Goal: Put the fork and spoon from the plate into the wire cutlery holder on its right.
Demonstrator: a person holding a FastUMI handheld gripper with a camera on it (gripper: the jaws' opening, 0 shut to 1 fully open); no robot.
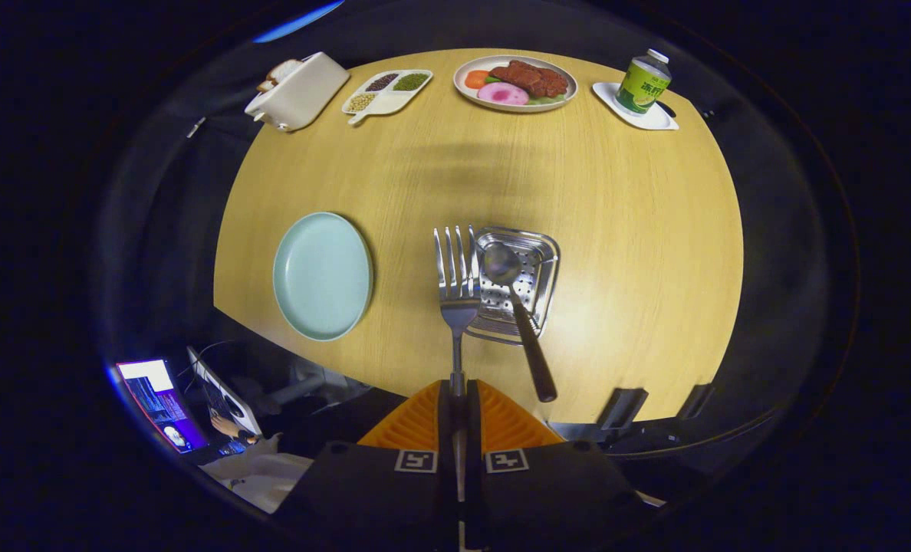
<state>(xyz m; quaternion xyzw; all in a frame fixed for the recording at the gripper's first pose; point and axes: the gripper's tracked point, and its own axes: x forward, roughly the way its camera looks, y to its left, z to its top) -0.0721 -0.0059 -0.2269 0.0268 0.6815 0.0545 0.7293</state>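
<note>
The jaws [459, 399] are closed tight on the handle of the silver metal fork [458, 280], tines at 12 o'clock, over the square steel cutlery holder's [536, 249] 9 o'clock rim. The dark-handled spoon [518, 314] already leans inside; the pale green round plate [323, 276] on the wooden counter [616, 199] lies bare. Released here, the fork could catch the rim and fall outside, or knock the spoon.

Along the far edge of the wooden worktop [616, 230] stand four things in a row. At one end sits a white toaster [298, 92] with bread slices in its slots. Next lies a white divided dish [386, 92] holding beans and seeds, then an oval plate of meat and vegetables [515, 83]. At the other end a green can [643, 83] stands upright on a small white tray [659, 119].
</note>
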